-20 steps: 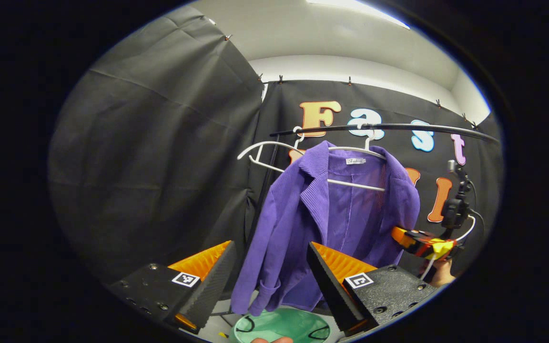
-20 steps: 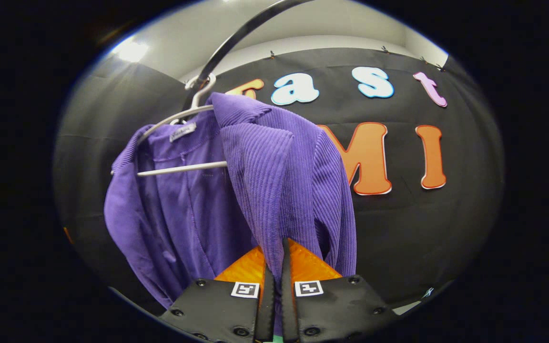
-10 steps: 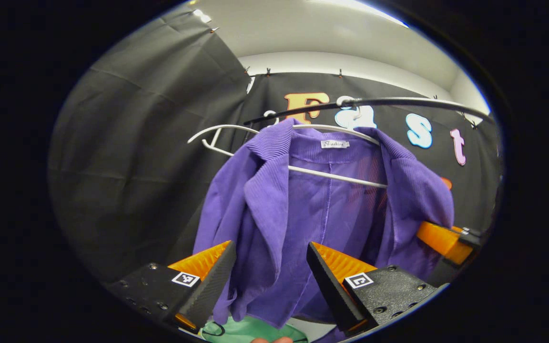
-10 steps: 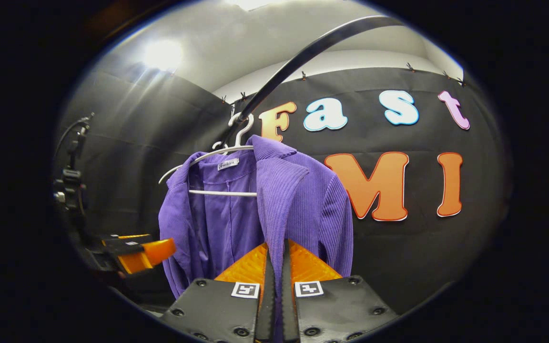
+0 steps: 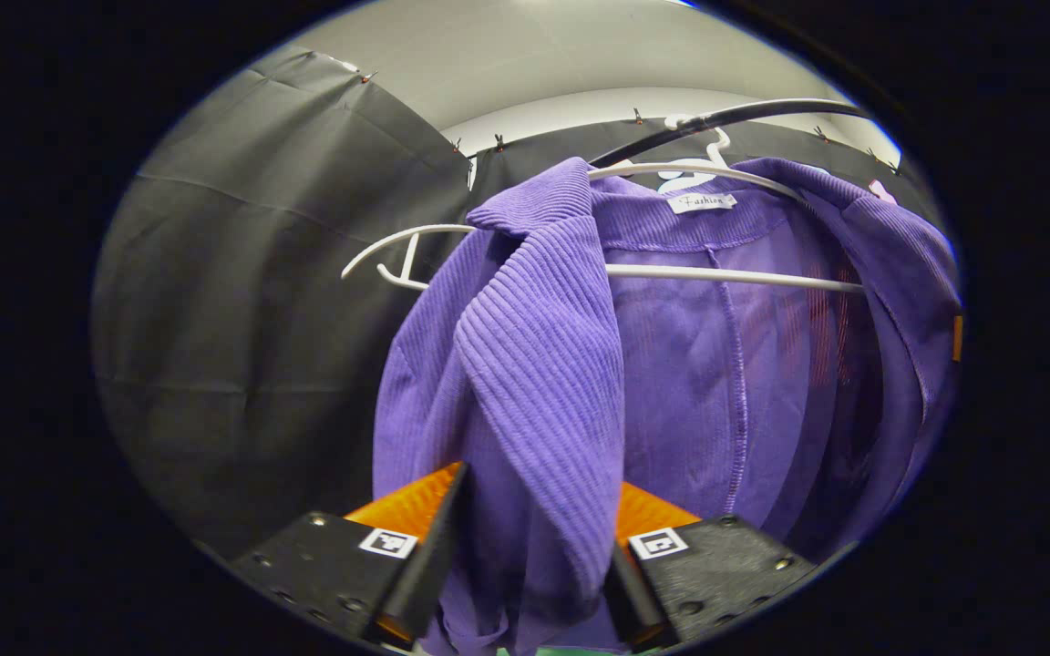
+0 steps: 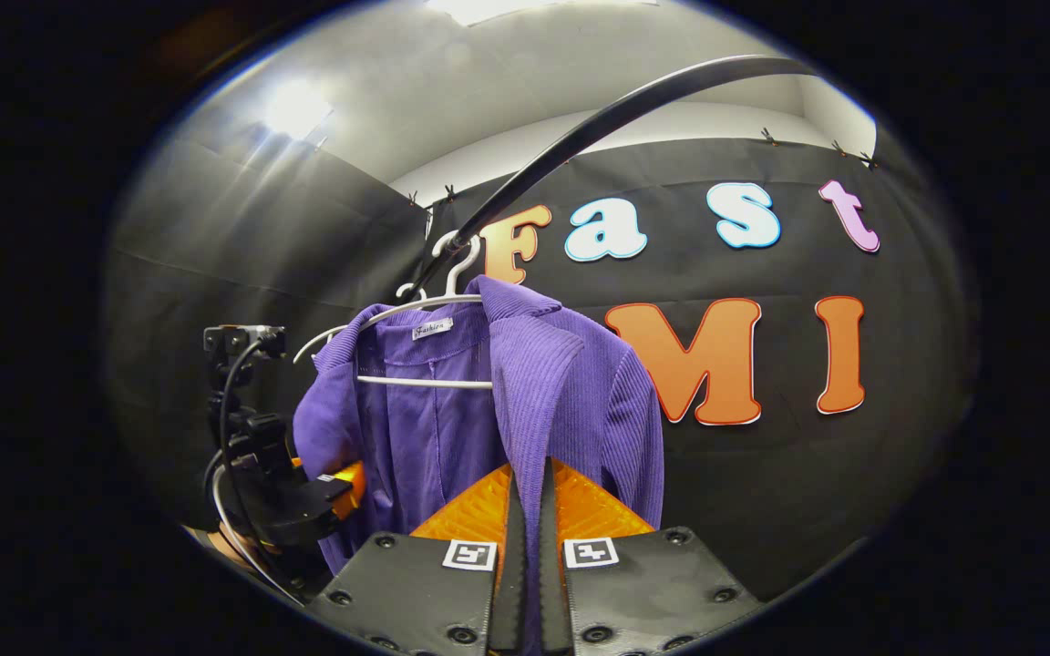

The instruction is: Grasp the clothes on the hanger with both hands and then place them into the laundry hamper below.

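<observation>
A purple ribbed jacket [image 5: 716, 364] hangs on a white hanger [image 5: 725, 273] from a black rail [image 5: 735, 114]. My left gripper [image 5: 539, 478] is open, its orange fingers on either side of the jacket's left lapel, and the cloth fills the gap. My right gripper [image 6: 525, 465] is shut on the other front edge of the jacket [image 6: 571, 383], low on the lapel. In the right gripper view the left gripper [image 6: 334, 483] sits against the jacket's far side. A sliver of the green hamper [image 5: 571, 650] shows under the hem.
An empty second white hanger [image 5: 397, 251] hangs on the rail just behind the jacket. The rail [image 6: 598, 123] curves overhead. Black cloth walls [image 5: 261, 319] close in behind and to the left.
My left gripper has moved forward onto the jacket, and the left lapel now lies between its fingers. The right gripper has stayed shut on the jacket.
</observation>
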